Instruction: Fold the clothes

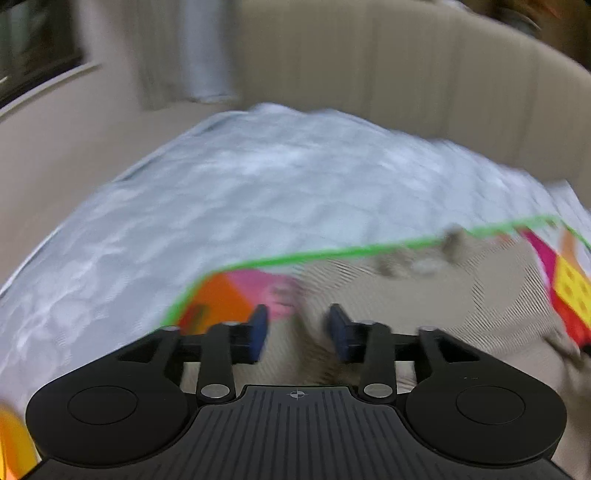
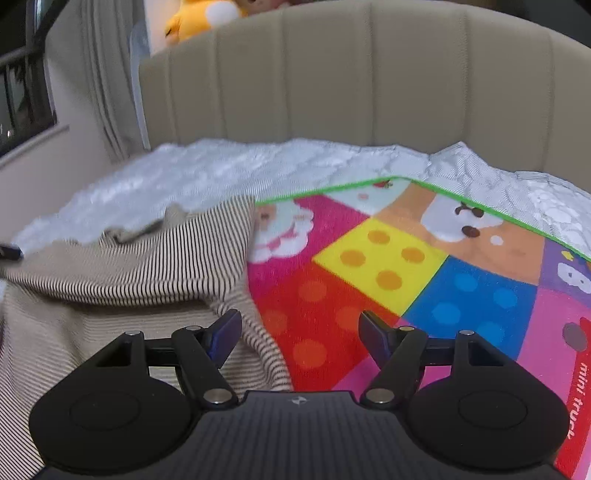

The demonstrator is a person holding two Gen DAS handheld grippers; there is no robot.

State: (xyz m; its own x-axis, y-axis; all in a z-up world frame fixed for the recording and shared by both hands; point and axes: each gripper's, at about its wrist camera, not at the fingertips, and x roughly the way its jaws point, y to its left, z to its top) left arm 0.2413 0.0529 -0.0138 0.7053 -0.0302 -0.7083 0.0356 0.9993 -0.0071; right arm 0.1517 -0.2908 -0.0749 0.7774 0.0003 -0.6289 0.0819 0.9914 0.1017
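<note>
A beige garment with thin dark stripes (image 2: 122, 273) lies rumpled on a colourful play mat (image 2: 384, 258) with a green border. In the left wrist view, which is motion-blurred, the same striped garment (image 1: 424, 295) spreads over the mat (image 1: 229, 291). My left gripper (image 1: 298, 332) is open just above the cloth, with nothing between its blue pads. My right gripper (image 2: 301, 338) is open wide over the garment's right edge and the mat's red square. It holds nothing.
The mat rests on a white-grey quilted bedspread (image 2: 229, 173), (image 1: 221, 192). A beige padded headboard (image 2: 369, 81) stands behind. Curtains (image 2: 107, 74) and a window lie to the left. A yellow plush toy (image 2: 195, 18) sits above the headboard.
</note>
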